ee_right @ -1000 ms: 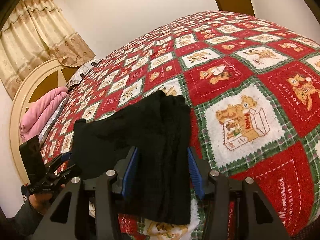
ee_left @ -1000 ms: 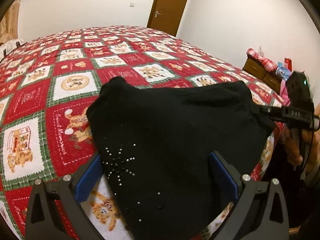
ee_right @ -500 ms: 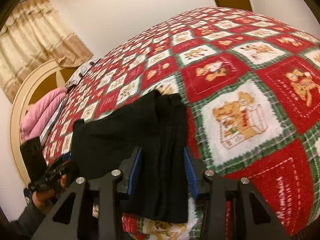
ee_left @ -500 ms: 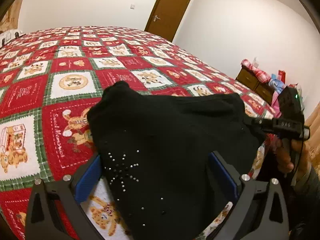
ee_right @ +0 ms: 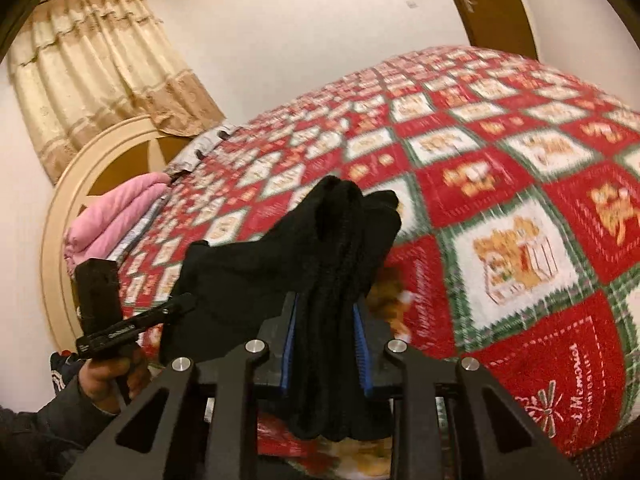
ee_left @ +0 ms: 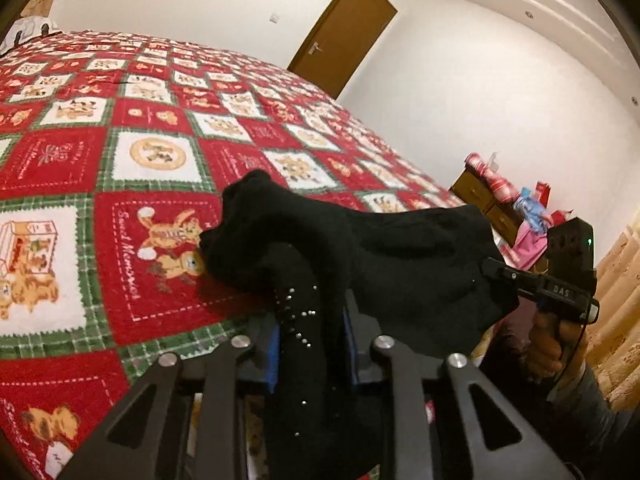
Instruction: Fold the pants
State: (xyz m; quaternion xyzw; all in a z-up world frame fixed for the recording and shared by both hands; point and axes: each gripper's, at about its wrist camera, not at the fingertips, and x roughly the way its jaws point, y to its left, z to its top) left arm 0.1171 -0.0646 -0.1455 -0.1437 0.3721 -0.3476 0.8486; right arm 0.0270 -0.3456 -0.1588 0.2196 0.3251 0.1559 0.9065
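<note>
Black pants (ee_left: 392, 252) with small silver studs hang bunched between both grippers, lifted above the near edge of the bed. My left gripper (ee_left: 310, 344) is shut on the studded end of the pants. My right gripper (ee_right: 326, 340) is shut on the other bunched end of the pants (ee_right: 280, 264). The right gripper also shows in the left wrist view (ee_left: 496, 270), at the pants' right corner. The left gripper shows in the right wrist view (ee_right: 180, 304), at the left edge of the cloth.
The bed is covered by a red, white and green teddy-bear quilt (ee_left: 152, 152). A brown door (ee_left: 344, 32) is beyond it. A wooden dresser (ee_left: 480, 196) with clutter stands at right. A pink blanket (ee_right: 116, 212), round headboard (ee_right: 80, 168) and curtain (ee_right: 100, 68) are at the bed's head.
Both grippers have closed on the pants, which lay flat on the quilt a second ago, and lifted them; the cloth is now bunched and raised, and both views tilt upward.
</note>
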